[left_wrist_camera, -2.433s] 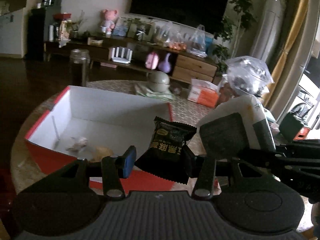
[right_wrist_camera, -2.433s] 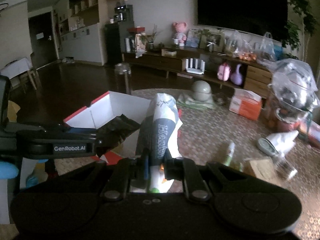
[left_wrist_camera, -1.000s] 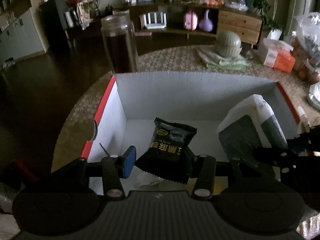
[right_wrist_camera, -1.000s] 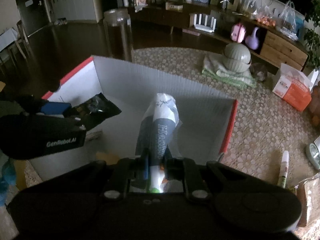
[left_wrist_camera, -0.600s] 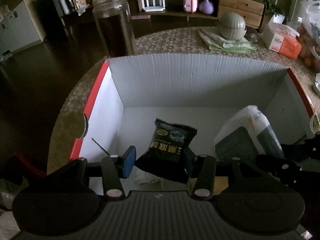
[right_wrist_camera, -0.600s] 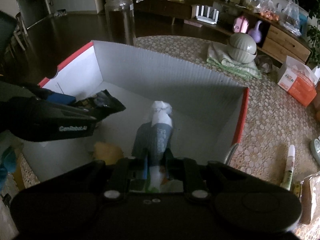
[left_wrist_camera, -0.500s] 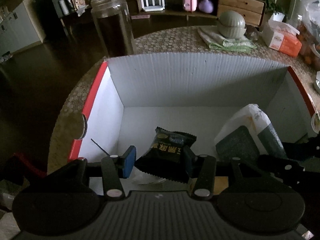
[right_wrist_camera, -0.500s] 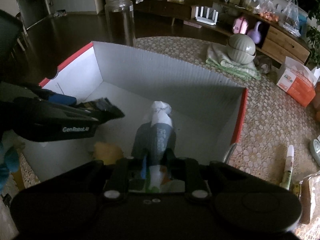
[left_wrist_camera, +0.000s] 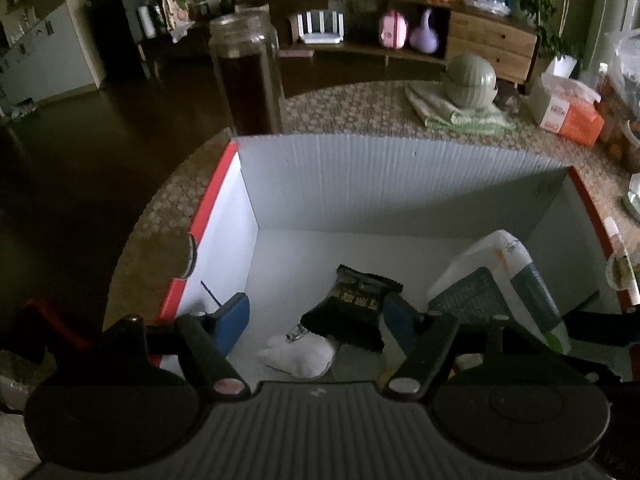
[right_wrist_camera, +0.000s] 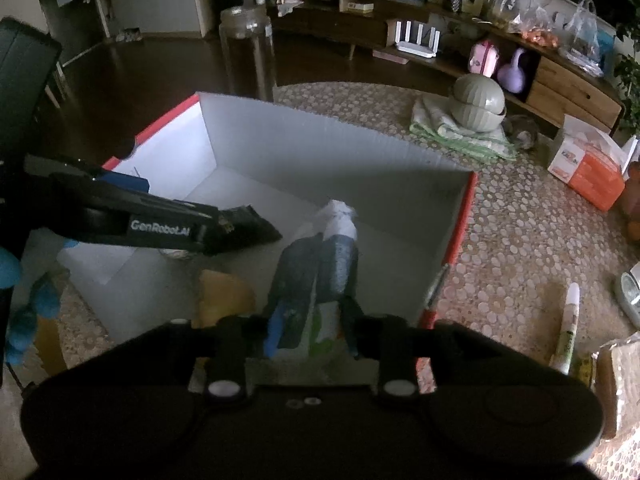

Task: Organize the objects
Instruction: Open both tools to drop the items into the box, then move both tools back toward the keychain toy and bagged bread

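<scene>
A white corrugated box (left_wrist_camera: 400, 176) with a red rim stands on the patterned table. My left gripper (left_wrist_camera: 316, 316) is over its near left part, jaws opening, blue pads well apart. The black snack packet (left_wrist_camera: 352, 308) lies tilted between them, leaning by the right pad, with the left pad clear of it. In the right wrist view the packet (right_wrist_camera: 248, 232) pokes out past the left gripper's tip. My right gripper (right_wrist_camera: 312, 332) is in the box's (right_wrist_camera: 320, 148) near right part, jaws opening. The grey-and-white pouch (right_wrist_camera: 324, 264) stands upright between its pads, no longer squeezed.
In the box lie a small white packet (left_wrist_camera: 300, 354) and a yellow item (right_wrist_camera: 224, 296). A tall glass jar (left_wrist_camera: 246, 80) stands behind the box. A lidded green bowl on a cloth (left_wrist_camera: 472, 80), an orange tissue box (left_wrist_camera: 568, 112) and a tube (right_wrist_camera: 568, 320) are to the right.
Both grippers came down over the box. The left jaws widened and the black packet dropped from upright to tilted and lower. The right jaws parted around the pouch.
</scene>
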A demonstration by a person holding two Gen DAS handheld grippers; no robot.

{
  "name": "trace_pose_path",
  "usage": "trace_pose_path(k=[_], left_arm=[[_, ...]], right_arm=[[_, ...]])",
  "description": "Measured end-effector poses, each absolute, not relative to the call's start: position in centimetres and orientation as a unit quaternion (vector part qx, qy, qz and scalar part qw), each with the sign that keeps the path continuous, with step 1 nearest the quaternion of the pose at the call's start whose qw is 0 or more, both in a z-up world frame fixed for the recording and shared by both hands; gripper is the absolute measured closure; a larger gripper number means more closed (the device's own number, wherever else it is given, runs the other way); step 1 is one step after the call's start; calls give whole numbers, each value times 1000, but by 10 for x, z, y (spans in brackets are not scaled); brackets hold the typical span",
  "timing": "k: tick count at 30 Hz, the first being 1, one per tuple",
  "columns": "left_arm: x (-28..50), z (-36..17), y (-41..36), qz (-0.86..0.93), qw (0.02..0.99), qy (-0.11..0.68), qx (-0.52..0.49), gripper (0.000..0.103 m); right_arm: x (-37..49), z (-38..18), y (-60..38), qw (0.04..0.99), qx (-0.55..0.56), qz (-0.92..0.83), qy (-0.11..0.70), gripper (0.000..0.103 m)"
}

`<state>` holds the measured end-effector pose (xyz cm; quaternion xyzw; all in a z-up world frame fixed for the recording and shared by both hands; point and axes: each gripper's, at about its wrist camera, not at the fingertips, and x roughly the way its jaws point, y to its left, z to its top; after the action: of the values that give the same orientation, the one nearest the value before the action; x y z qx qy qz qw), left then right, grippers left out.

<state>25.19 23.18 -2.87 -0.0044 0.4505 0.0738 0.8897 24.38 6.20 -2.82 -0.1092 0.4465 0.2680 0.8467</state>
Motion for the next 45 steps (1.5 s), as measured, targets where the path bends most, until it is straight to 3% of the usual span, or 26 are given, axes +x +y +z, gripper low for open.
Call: trace_pose_path(k=[10,12,17,20,23,35,37,41,45], left_arm=[[225,-5,223,72,905,420,-8,25],[219,1,221,64,908,415,-13,25],[200,15,210,41,914,403,-20,25],[190,23,202,30,918,395,-19,25],[180,33,192,17,923,384,-21,19],[147,48,135,-60,931,360,-17,19],[142,48,124,-72,931,358,-18,17],[134,44,100,-98,928,359,-21,2],[131,38,79,-110,927,359,-23,1]], right_arm=[[221,-2,39,852,-91,296,423,52],[216,3,34,856,-87,296,415,44],[205,16,18,863,-78,299,401,44],[198,24,6,867,-68,301,392,37],[190,31,-7,871,-58,303,383,35],[158,46,-82,889,-19,291,352,5],[153,44,-96,895,-23,282,345,4],[147,37,-129,905,-27,263,335,2],[147,28,-164,914,-21,231,333,2]])
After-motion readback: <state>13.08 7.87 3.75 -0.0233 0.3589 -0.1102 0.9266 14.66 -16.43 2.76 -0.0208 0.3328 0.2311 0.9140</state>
